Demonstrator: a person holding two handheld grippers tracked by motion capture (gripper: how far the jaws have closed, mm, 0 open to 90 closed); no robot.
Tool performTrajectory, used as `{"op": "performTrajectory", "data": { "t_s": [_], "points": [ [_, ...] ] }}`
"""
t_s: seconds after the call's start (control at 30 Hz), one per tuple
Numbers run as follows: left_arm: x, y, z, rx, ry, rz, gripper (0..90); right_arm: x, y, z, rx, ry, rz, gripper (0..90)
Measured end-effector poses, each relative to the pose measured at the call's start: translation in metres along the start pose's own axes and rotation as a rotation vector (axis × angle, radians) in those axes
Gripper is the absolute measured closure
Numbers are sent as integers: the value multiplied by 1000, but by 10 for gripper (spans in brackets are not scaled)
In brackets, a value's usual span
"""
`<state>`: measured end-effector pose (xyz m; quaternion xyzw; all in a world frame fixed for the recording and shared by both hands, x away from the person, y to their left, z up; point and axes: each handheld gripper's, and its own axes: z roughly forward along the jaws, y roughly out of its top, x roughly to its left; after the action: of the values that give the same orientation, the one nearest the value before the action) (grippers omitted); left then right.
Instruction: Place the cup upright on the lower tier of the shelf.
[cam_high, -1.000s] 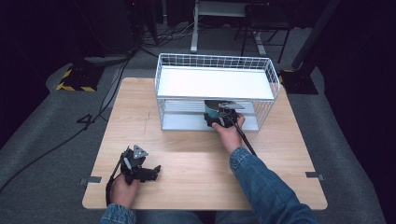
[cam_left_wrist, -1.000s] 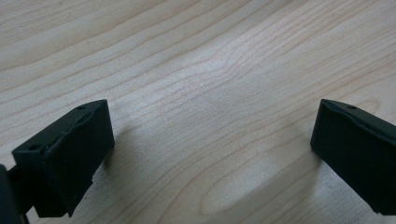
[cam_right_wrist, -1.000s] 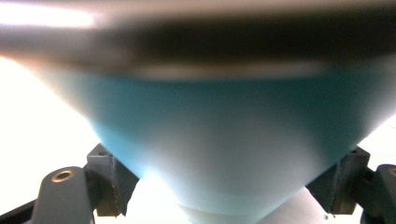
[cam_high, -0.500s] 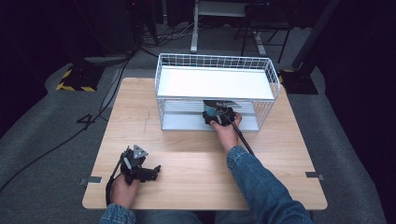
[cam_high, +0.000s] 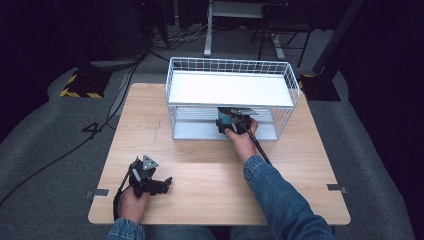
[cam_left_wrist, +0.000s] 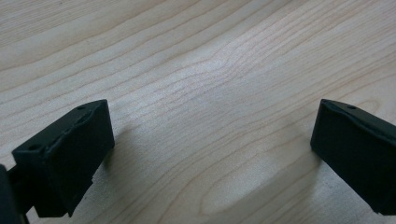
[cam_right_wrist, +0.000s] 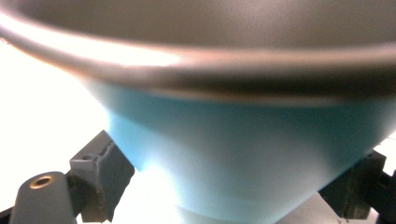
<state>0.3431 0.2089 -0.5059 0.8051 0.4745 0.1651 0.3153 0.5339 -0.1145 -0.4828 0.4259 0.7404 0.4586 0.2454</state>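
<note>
One wooden table (cam_high: 210, 165) holds one white wire rack (cam_high: 231, 95) with two levels. Two hand-held grippers are in use. The left gripper (cam_high: 162, 183) rests on the table's near left part, its jaws wide apart with bare wood between them. The right gripper (cam_high: 231, 125) reaches into the rack's lower level, its jaws pressed against either side of one blue bowl (cam_right_wrist: 243, 158) with a dark rim.

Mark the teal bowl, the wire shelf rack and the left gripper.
teal bowl (cam_right_wrist: 243, 154), right gripper view, its blue outer wall.
wire shelf rack (cam_high: 230, 89), high view, its white top shelf.
left gripper (cam_left_wrist: 210, 154), left gripper view, midway between fingertips.
</note>
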Motion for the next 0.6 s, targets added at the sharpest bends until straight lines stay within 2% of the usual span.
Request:
{"op": "performTrajectory", "data": {
  "t_s": [0.13,0.23,0.6],
  "points": [
    [0,0,0,0,0,0,0,0,1,-3,14,-5,11,160],
    [0,0,0,0,0,0,0,-1,2,-7,18,5,-9,158],
    [0,0,0,0,1,0,0,-4,4,-38,33,51,-14,159]
  ]
}}
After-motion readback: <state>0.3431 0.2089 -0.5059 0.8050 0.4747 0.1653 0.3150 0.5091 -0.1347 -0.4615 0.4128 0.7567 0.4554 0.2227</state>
